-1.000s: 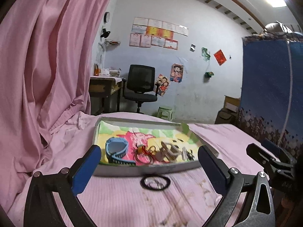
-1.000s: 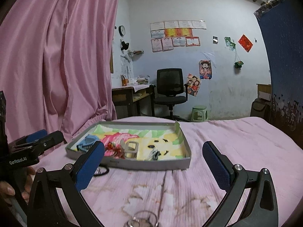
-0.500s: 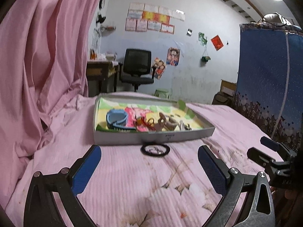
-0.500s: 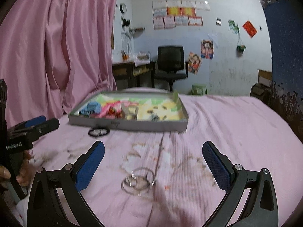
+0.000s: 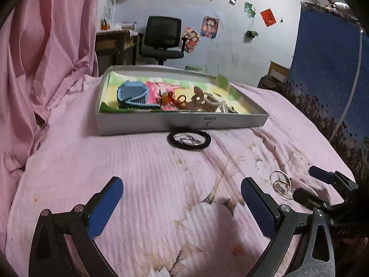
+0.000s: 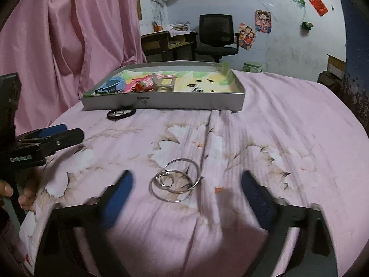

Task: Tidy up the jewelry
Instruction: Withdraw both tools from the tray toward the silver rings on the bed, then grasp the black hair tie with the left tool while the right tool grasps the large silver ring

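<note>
Two grippers hung over a pink flowered bedsheet [image 6: 288, 120], both with jaws spread wide and nothing between the blue pads. Pink curtain [image 5: 46, 46] hung along the far left side of the bed.

Grey shallow tray [image 5: 184, 121] sat on the sheet toward the far end, lined with a bright cartoon print. Inside it, from its left: a blue bracelet [image 5: 132, 95], a small red-and-orange trinket [image 5: 169, 98], a pale beige clip-like piece [image 5: 200, 101], then a few small dark bits near the right end, too small to name.

Left gripper [image 5: 182, 207] hovered low over bare sheet, well short of the tray. Right gripper [image 6: 186, 198] was blurred in its own view; the silver rings lay between and just ahead of its fingertips.

Black hair tie [image 5: 189, 138] lay on the sheet just in front of the tray's near wall, with two small silver hoops resting inside its circle.

Silver rings [image 6: 176, 180], a cluster of nested hoops of different sizes, lay flat on the sheet, well apart from the tray.
</note>
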A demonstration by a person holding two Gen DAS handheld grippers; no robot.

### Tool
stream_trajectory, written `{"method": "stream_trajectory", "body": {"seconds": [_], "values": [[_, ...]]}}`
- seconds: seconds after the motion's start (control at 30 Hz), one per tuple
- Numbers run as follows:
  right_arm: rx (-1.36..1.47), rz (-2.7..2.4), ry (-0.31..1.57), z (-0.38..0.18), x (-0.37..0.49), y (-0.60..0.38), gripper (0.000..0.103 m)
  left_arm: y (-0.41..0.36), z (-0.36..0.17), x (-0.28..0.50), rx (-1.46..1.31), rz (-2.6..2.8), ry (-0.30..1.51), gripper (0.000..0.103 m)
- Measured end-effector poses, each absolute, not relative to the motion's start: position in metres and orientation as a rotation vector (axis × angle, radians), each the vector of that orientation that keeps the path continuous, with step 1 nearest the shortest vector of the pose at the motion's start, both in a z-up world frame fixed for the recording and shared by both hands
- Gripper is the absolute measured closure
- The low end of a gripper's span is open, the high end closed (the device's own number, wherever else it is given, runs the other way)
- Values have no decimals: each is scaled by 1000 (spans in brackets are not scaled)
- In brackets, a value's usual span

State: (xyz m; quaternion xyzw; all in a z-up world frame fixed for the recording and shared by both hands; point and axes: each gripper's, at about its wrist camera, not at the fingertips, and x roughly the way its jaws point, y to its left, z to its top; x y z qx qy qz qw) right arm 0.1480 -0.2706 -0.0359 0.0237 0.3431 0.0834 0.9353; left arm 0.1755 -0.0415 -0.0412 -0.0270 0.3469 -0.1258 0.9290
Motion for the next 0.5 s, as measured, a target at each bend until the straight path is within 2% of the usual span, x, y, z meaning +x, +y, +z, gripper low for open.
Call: {"method": "stream_trajectory", "body": {"seconds": [0.13, 0.5], "values": [[44, 210, 745, -41, 151, -265, 46, -44, -43, 177, -47, -262, 721, 0], [72, 231, 837, -57, 170, -264, 47, -53, -45, 195, 1, -272, 762, 0]]}}
